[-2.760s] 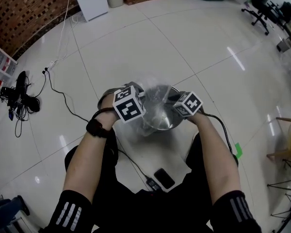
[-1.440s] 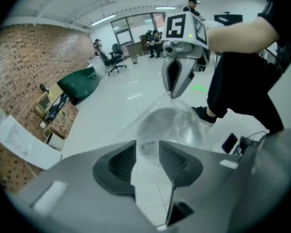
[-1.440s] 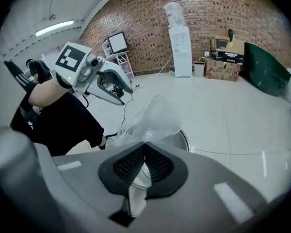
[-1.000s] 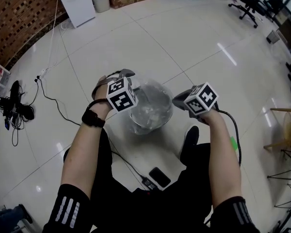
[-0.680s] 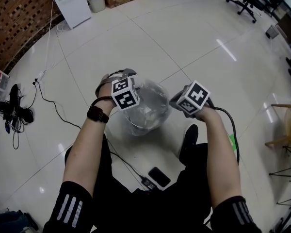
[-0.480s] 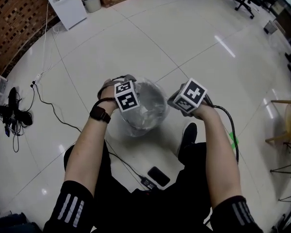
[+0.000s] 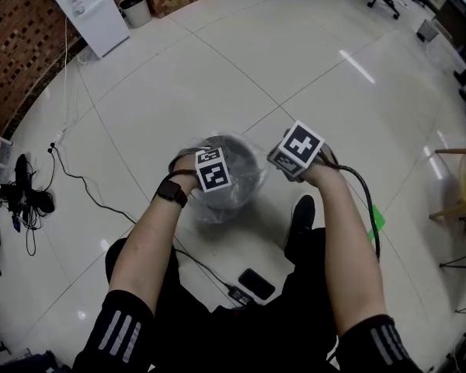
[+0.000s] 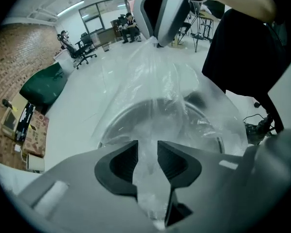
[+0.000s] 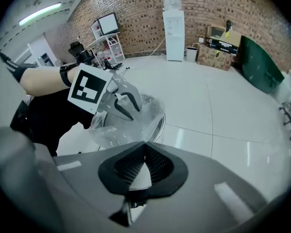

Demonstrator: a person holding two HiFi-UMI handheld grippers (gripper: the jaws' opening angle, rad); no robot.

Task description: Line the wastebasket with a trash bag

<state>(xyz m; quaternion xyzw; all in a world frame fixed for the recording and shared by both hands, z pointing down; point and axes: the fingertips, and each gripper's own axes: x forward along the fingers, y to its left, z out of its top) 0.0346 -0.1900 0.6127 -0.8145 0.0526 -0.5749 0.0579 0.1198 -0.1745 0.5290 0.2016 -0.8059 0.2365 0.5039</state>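
Change: the left gripper point(image 8: 148, 153) has dropped to the rim of the round silver metal wastebasket point(image 7: 247, 179), jaws closing.
Left jaws: half apart, clear plastic trash bag point(image 8: 165, 81) between them, unpinched.
Right jaws: the right gripper point(image 9: 145, 153) is clamped on the bag's edge.
Bag: draped into the wastebasket, stretched between the grippers.
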